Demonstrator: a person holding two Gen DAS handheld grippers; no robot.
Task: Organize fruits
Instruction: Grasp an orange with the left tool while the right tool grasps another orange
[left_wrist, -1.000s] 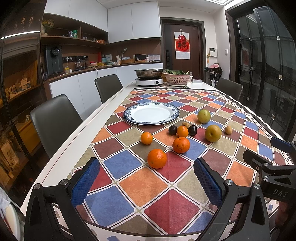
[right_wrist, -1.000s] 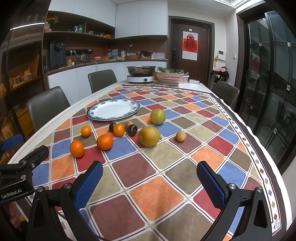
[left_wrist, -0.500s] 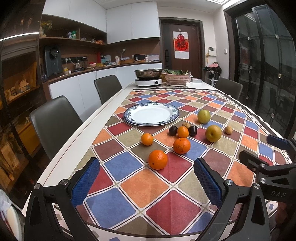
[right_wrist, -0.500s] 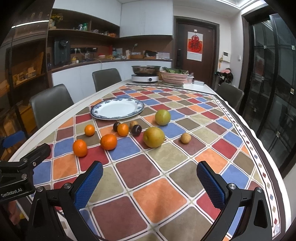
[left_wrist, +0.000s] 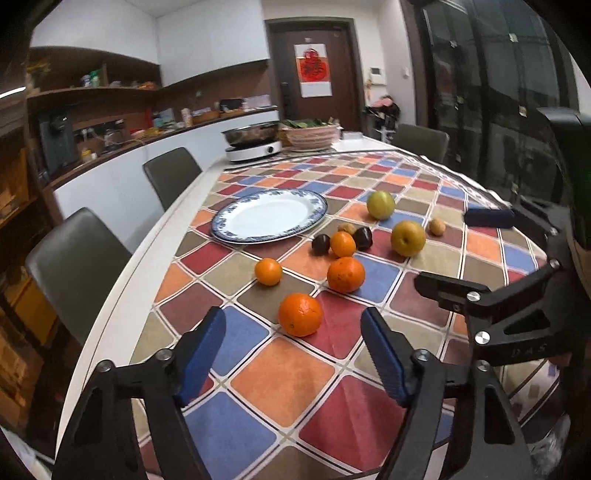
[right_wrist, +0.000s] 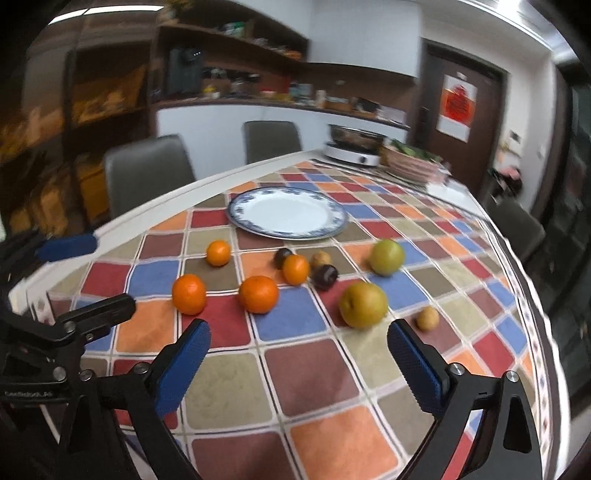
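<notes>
Several oranges lie loose on the checked tablecloth, the nearest orange (left_wrist: 300, 314) just beyond my left gripper (left_wrist: 293, 323). Its jaws are closing, and the pads stand clear of the fruit on both sides. Behind are two dark plums (left_wrist: 320, 244), a yellow pear (left_wrist: 407, 237), a green apple (left_wrist: 380, 205) and a blue-rimmed white plate (left_wrist: 221, 229), which is bare. My right gripper (right_wrist: 298, 326) hovers in front of another orange (right_wrist: 258, 294) and the pear (right_wrist: 363, 304). Its jaws are wide, closing slightly, with nothing between them.
A small brown fruit (right_wrist: 427, 318) lies beside the right fingertip. At the table's far end stand a pot on a hotplate (left_wrist: 253, 142) and a basket of greens (left_wrist: 310, 133). Grey chairs (left_wrist: 77, 258) line the left side. The table's edge curves close on the right.
The left jaws have narrowed and now frame the nearest orange. Both grippers have rolled, tilting the views. The right gripper has shifted sideways, nearer to the fruit.
</notes>
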